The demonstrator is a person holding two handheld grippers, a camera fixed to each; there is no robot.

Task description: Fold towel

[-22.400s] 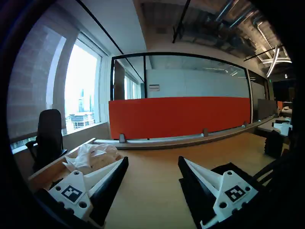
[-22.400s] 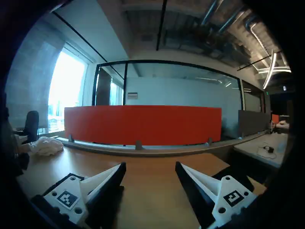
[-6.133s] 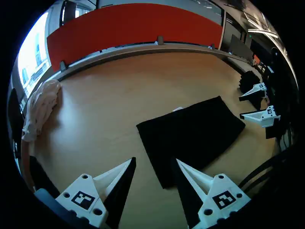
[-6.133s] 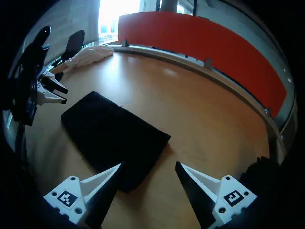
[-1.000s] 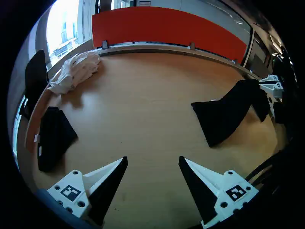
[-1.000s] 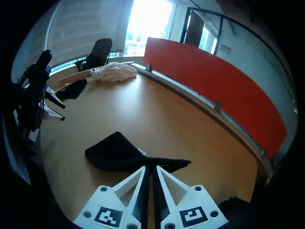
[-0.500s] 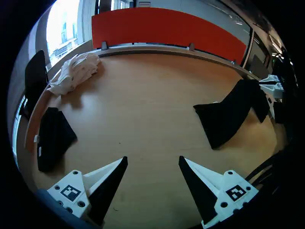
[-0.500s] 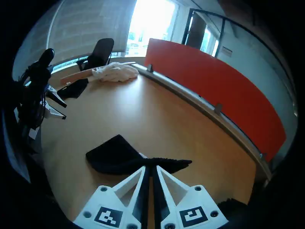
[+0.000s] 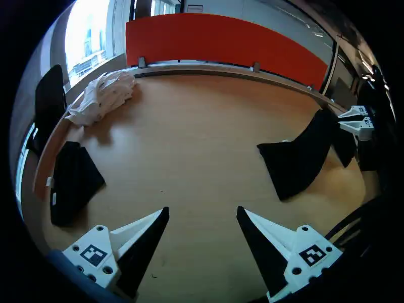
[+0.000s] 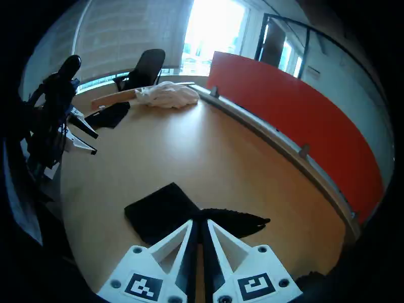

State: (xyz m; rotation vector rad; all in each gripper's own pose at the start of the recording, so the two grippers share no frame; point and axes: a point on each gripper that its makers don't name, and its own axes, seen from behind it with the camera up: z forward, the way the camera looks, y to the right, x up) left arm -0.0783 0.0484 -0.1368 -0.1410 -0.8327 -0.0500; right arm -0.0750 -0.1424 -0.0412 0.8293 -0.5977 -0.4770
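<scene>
A black towel (image 9: pixel 298 161) lies on the wooden table (image 9: pixel 202 126), its right end lifted off the surface. My right gripper (image 10: pixel 200 222) is shut on that raised edge, and the rest of the black towel (image 10: pixel 161 212) droops to the table ahead of its fingers. In the left gripper view the right gripper (image 9: pixel 341 120) holds the cloth at the far right. My left gripper (image 9: pixel 202 209) hovers open over bare wood, well left of the towel, with nothing between its fingers. The right gripper view has the left gripper (image 10: pixel 95 144) at the far left, in a person's hand.
A crumpled white cloth (image 9: pixel 103 93) lies by the table's far left corner. A folded black towel (image 9: pixel 73 182) rests near the left edge. An orange divider (image 9: pixel 227 40) lines the back edge, and a black chair (image 10: pixel 146 63) stands beyond the table.
The right gripper has shifted a little with the towel's edge still held, and the towel has slid slightly with it. The left gripper has stayed open and barely moved.
</scene>
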